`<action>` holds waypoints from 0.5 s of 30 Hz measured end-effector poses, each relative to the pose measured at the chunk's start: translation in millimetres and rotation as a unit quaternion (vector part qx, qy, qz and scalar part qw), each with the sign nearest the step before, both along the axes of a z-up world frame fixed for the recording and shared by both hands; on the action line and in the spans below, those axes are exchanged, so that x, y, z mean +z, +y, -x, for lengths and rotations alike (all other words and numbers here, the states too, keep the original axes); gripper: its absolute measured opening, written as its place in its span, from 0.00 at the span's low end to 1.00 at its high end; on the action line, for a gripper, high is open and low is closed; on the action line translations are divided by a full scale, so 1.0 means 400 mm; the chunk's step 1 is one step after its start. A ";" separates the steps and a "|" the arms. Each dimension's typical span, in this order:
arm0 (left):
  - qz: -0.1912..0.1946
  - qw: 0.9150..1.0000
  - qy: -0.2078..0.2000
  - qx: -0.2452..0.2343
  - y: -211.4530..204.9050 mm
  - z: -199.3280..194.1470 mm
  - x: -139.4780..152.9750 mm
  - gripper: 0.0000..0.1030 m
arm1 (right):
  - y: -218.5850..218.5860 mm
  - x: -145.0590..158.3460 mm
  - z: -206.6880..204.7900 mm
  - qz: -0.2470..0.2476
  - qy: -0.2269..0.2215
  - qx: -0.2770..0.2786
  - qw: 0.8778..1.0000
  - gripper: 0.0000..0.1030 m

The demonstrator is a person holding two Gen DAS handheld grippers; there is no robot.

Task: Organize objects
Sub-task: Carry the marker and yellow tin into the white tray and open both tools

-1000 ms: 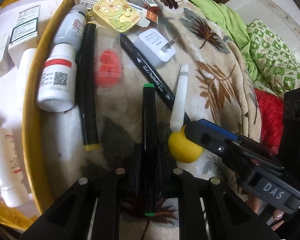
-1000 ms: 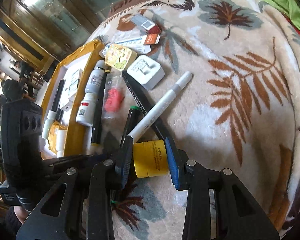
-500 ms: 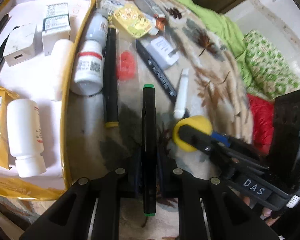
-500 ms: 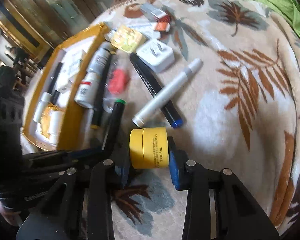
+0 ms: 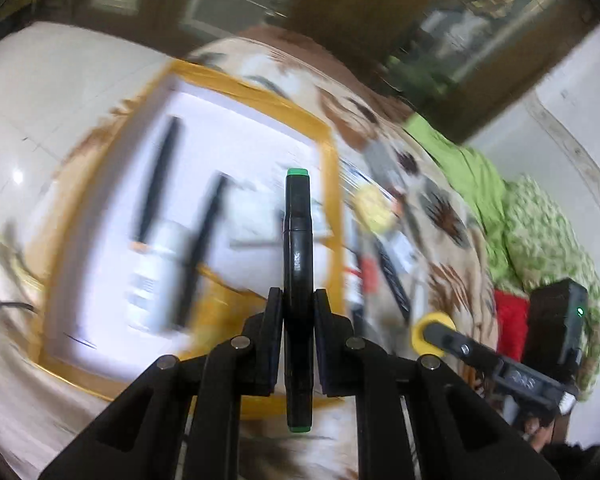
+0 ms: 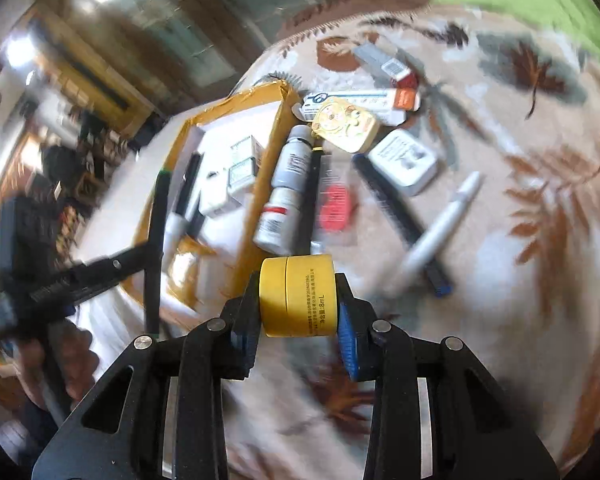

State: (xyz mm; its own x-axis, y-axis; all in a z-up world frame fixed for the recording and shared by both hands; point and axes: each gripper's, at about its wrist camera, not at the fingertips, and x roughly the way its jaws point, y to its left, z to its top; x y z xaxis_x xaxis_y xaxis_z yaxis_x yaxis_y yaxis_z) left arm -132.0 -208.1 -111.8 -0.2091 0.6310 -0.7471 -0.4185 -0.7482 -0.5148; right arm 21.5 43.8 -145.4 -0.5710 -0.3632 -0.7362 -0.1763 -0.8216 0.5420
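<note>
Both grippers had swung from the blanket [image 6: 500,280] toward the yellow-edged box [image 5: 332,184]: left gripper [image 5: 298,300] clamped the green-capped marker [image 5: 297,248] lengthwise, right gripper [image 6: 298,300] squeezed the yellow jar [image 6: 298,296].

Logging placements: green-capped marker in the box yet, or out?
Out. The marker is clamped in the left gripper, in the air over the yellow-rimmed box.

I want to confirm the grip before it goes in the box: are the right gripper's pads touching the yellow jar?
Touching. The right wrist view shows the yellow jar clamped in the right gripper, with both pads pressed flat against its two ends and no gap.
</note>
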 end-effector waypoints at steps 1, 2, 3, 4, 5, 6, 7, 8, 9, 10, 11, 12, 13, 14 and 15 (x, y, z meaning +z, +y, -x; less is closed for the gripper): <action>-0.003 1.000 -0.008 0.010 -0.018 0.021 -0.006 0.13 | -0.034 0.009 0.022 -0.001 -0.002 0.007 1.000 0.32; 0.001 1.000 -0.008 0.018 -0.032 0.038 -0.010 0.13 | -0.063 0.016 0.041 -0.004 -0.002 0.015 1.000 0.32; 0.006 1.000 -0.005 0.024 -0.044 0.050 -0.013 0.13 | -0.107 0.024 0.068 -0.006 -0.001 0.034 0.999 0.32; 0.009 1.000 0.002 0.029 -0.059 0.063 -0.013 0.13 | -0.139 0.030 0.091 -0.013 0.000 0.048 0.999 0.32; 0.003 0.999 0.006 0.035 -0.080 0.074 -0.014 0.13 | -0.171 0.038 0.107 -0.019 0.002 0.058 0.998 0.32; -0.008 0.999 0.007 0.044 -0.099 0.086 -0.017 0.13 | -0.200 0.044 0.127 -0.023 0.005 0.068 0.997 0.32; -0.016 0.998 0.006 0.057 -0.118 0.097 -0.023 0.13 | -0.241 0.050 0.153 -0.029 0.008 0.080 0.996 0.32; -0.028 0.997 -0.001 0.073 -0.135 0.107 -0.034 0.13 | -0.268 0.052 0.173 -0.036 0.010 0.088 0.995 0.32; -0.042 0.996 -0.011 0.084 -0.153 0.116 -0.048 0.13 | -0.297 0.052 0.194 -0.045 0.010 0.098 0.994 0.32; -0.053 0.994 -0.017 0.092 -0.167 0.123 -0.063 0.13 | -0.332 0.046 0.218 -0.057 0.008 0.108 0.993 0.32; -0.056 0.994 -0.019 0.096 -0.178 0.128 -0.077 0.13 | -0.354 0.040 0.234 -0.064 0.005 0.116 0.991 0.32; -0.055 0.993 -0.026 0.098 -0.183 0.134 -0.092 0.13 | -0.377 0.032 0.251 -0.073 0.001 0.126 0.989 0.32; -0.052 0.994 -0.031 0.096 -0.184 0.142 -0.095 0.13 | -0.403 0.022 0.270 -0.092 -0.003 0.132 0.987 0.32; -0.047 0.994 -0.027 0.093 -0.178 0.143 -0.093 0.13 | -0.415 0.016 0.280 -0.102 -0.006 0.135 0.986 0.32; -0.044 0.995 -0.020 0.088 -0.170 0.144 -0.091 0.13 | -0.424 0.008 0.290 -0.107 -0.011 0.136 0.985 0.32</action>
